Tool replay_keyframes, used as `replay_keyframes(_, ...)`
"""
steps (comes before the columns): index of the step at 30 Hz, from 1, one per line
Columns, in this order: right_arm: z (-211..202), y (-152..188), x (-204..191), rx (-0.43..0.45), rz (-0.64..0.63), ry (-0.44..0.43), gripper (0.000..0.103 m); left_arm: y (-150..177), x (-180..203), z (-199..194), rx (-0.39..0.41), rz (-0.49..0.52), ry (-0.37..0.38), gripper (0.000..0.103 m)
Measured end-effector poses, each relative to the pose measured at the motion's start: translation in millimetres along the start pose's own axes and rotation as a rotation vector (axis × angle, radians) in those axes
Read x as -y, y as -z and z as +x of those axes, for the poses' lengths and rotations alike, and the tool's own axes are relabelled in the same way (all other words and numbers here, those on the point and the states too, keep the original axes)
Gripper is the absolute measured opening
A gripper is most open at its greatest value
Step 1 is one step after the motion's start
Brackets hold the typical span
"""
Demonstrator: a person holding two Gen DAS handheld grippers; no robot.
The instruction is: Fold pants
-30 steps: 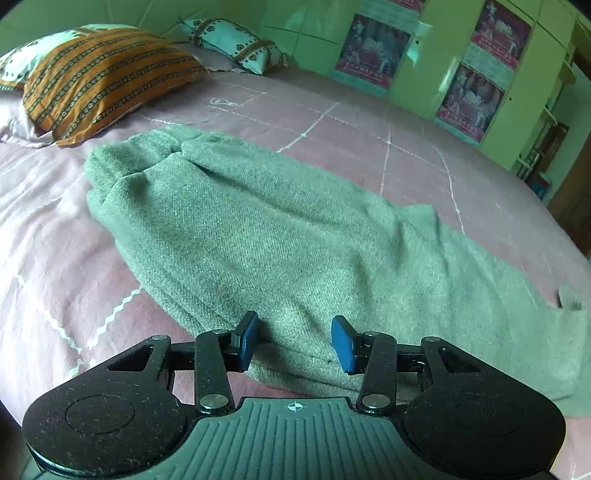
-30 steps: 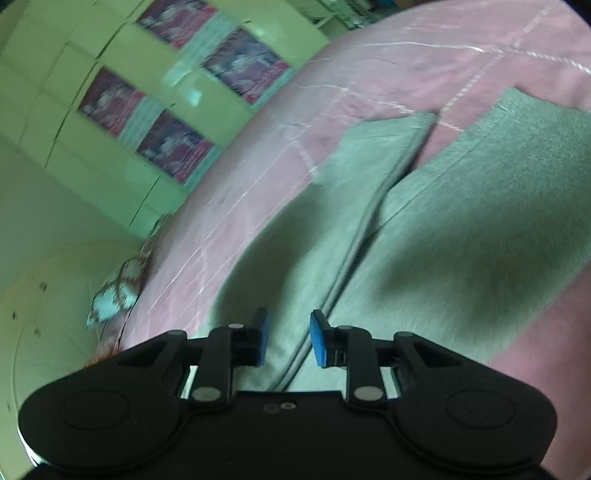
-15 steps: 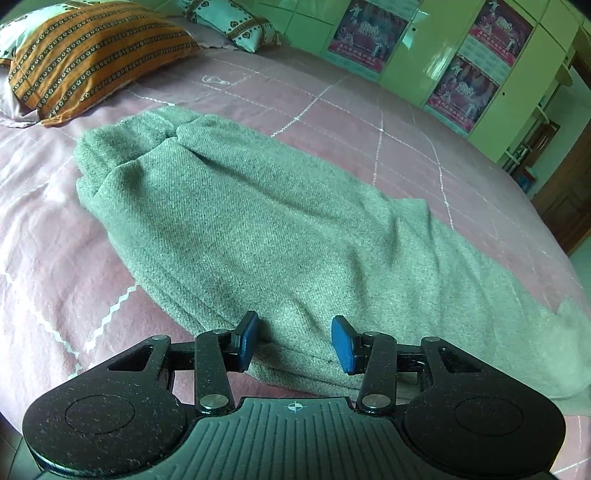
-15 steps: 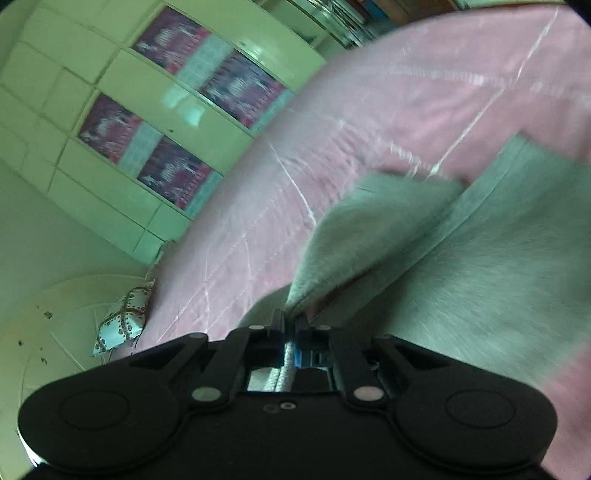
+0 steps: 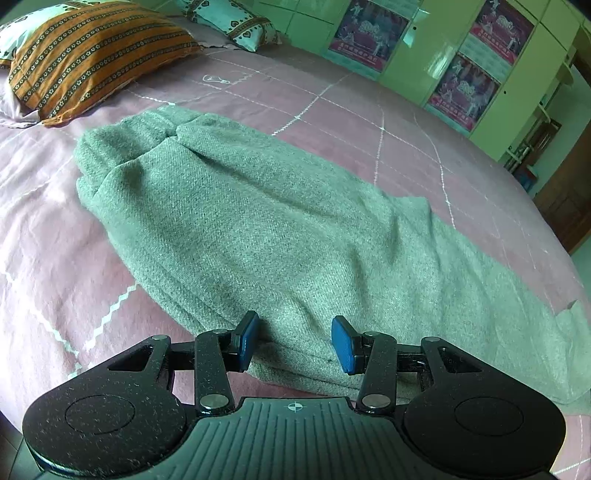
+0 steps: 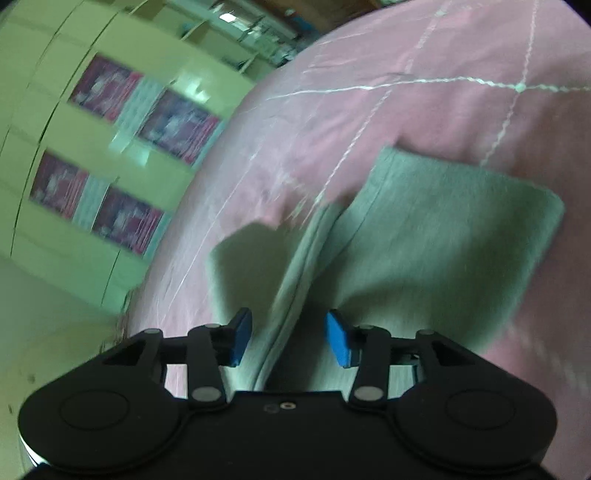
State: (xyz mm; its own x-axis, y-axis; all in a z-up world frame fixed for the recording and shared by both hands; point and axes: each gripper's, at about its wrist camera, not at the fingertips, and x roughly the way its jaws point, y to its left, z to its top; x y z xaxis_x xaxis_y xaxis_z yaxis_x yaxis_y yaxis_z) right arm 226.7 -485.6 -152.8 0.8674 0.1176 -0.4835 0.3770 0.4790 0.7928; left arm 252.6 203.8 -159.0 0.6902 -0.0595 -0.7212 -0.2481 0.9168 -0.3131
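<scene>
We see grey-green pants (image 5: 280,236) lying flat on a pink bedspread (image 5: 48,258) with thin white grid lines. In the left wrist view the waistband end (image 5: 122,144) sits far from the camera, bunched, near an orange striped pillow (image 5: 85,51). A second pillow, white with hearts (image 5: 236,22), lies further back. The legs run toward the right of that view, and one hem corner (image 5: 569,306) shows at the right edge.

Our left gripper (image 5: 293,343) has its blue pads (image 5: 247,341) wide apart, nothing between them; it sits low over the near long edge of the pants. We cannot tell if the pads touch the cloth.

Right wrist view is motion-blurred. Our right gripper (image 6: 288,341) also has its fingers spread, with blue pads (image 6: 338,343) apart. A raised ridge of fabric (image 6: 299,280) runs up between the pads, not clamped. On either side of it the two leg ends fan out: the larger one (image 6: 461,236) to the right with a squared hem, the smaller one (image 6: 251,258) to the left. Both rest on the bedspread (image 6: 424,55).

Green cabinet doors (image 5: 417,62) with purple posters (image 5: 369,33) stand behind the bed in both views (image 6: 173,125).
</scene>
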Motion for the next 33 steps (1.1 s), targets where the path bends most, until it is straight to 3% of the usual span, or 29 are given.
replay_keyframes(2,12,-8,-1,0.009,-0.007,0.008,0.034,1,-1,0,0.005,-0.012,0.003,0.044)
replay_keyframes(3,15,-9,-8,-0.002,-0.05,0.012,0.008,1,-1,-1,0.006,-0.013,0.002,0.044)
replay_keyframes(4,16,-9,-18,-0.012,-0.109,0.028,0.0,1,-1,-1,0.007,-0.013,-0.001,0.044)
replay_keyframes(7,-27,-4,-49,0.077,-0.265,-0.007,0.0,2,4,0,0.009,0.024,-0.018,0.044)
replay_keyframes(10,-71,2,-63,0.138,-0.341,-0.035,0.0,2,4,0,0.01,0.037,-0.017,0.044)
replay_keyframes(12,-85,7,-51,0.146,-0.362,0.029,0.0,1,2,0,0.008,0.031,-0.007,0.045)
replay_keyframes(14,-75,7,-21,0.095,-0.302,0.129,0.0,0,0,0,0.0,0.029,0.004,0.045)
replay_keyframes(16,-60,6,14,0.001,-0.184,0.151,0.007,-2,-2,0,-0.014,0.024,0.017,0.045)
replay_keyframes(19,-64,4,22,0.042,-0.126,0.114,0.019,-3,-6,-1,-0.026,0.015,0.037,0.045)
replay_keyframes(21,-62,1,14,0.068,-0.159,0.144,0.025,-2,-7,-1,-0.025,0.016,0.044,0.045)
replay_keyframes(23,-52,-3,15,0.044,-0.145,0.158,0.016,-2,-7,-1,-0.021,0.012,0.045,0.045)
replay_keyframes(24,-57,-1,18,0.036,-0.141,0.149,0.003,-1,-7,-1,-0.02,0.014,0.043,0.045)
replay_keyframes(25,-62,-2,11,0.057,-0.17,0.123,0.0,-1,-7,-1,-0.018,0.014,0.043,0.045)
replay_keyframes(28,-91,2,-18,0.158,-0.291,0.02,0.0,0,-7,-1,-0.013,0.014,0.047,0.045)
replay_keyframes(30,-99,6,-24,0.194,-0.353,-0.001,0.0,1,-8,-1,-0.012,0.011,0.05,0.045)
replay_keyframes(32,-92,5,-9,0.164,-0.331,0.037,0.0,1,-9,-1,-0.012,0.008,0.052,0.045)
replay_keyframes(33,-85,2,4,0.129,-0.289,0.088,0.009,1,-9,-1,-0.012,0.009,0.052,0.045)
